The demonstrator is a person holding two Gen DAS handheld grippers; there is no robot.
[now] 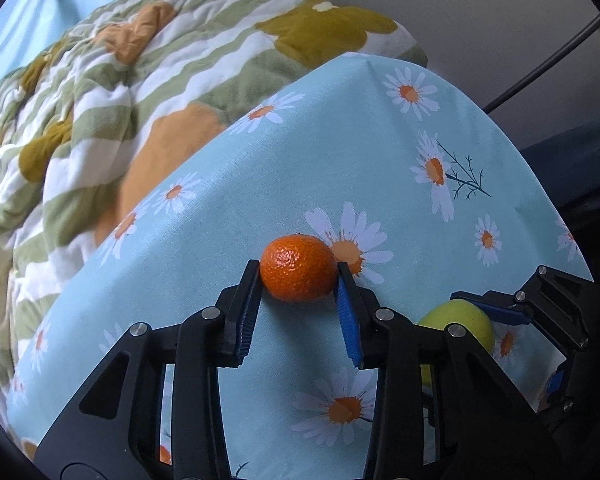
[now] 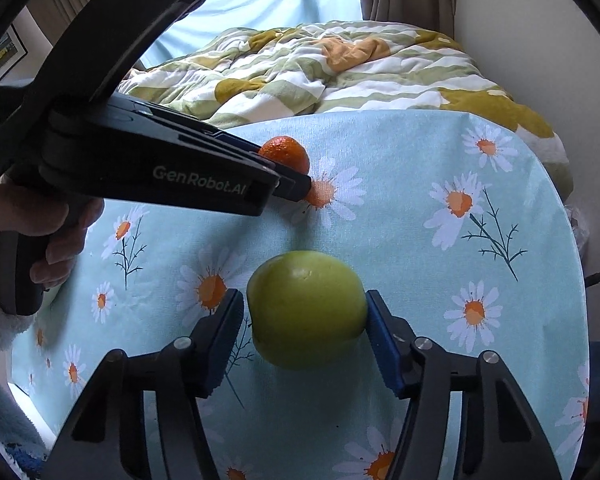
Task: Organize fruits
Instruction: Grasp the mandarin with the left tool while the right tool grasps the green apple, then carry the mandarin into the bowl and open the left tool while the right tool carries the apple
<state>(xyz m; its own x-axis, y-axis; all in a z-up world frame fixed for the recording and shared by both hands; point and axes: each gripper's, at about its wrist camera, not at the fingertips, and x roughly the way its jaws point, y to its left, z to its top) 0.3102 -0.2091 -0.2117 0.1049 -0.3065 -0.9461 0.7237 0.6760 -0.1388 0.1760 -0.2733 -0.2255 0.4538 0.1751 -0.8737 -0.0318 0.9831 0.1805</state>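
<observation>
Left wrist view: left gripper (image 1: 298, 280) pitched steeply down, fingers (image 1: 247, 312) clamped on one mandarin (image 1: 298, 266) on the tabletop (image 1: 260, 184). Right wrist view: right gripper (image 2: 305, 316) angled down, fingers (image 2: 224, 334) half closed, touching one green apple (image 2: 306, 310) on both sides.
</observation>
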